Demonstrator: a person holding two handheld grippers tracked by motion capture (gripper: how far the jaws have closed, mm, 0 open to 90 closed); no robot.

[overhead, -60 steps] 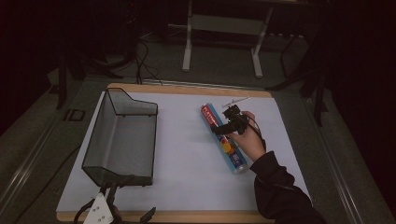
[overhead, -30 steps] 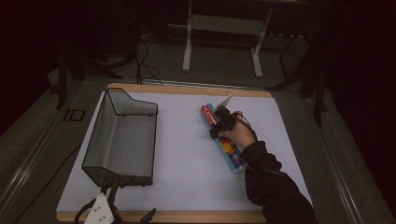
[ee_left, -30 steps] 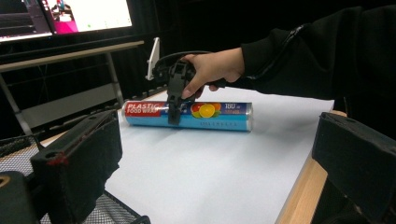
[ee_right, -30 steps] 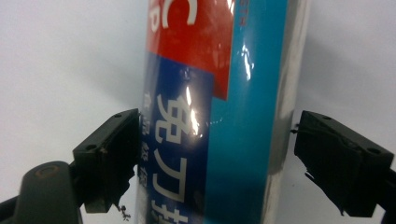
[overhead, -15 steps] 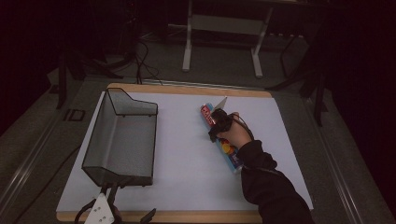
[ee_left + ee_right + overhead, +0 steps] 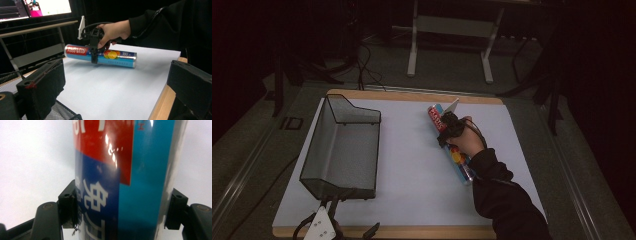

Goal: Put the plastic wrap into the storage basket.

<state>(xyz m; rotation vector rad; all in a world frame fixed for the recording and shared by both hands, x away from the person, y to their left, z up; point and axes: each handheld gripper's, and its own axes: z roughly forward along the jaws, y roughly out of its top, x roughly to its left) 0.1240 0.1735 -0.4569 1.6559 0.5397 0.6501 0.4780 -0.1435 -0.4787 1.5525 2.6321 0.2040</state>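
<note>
1. Food wrap roll [image 6: 451,145] lies flat on the white mat [image 6: 412,165], toward the right half of the bench [image 6: 387,232], its red end pointing at the far edge.
2. The right gripper [image 6: 446,131] is held from above by a hand [image 6: 469,141], with one jaw on each side of the roll near its red end.
3. In the right gripper view both jaw pads press against the roll's sides, gripping it.
4. A wire basket [image 6: 343,147] stands on the mat's left half, well apart from the roll.
5. The left gripper [image 6: 332,225] rests at the near edge, just by the basket's near corner, its jaws spread wide and holding nothing.
</note>
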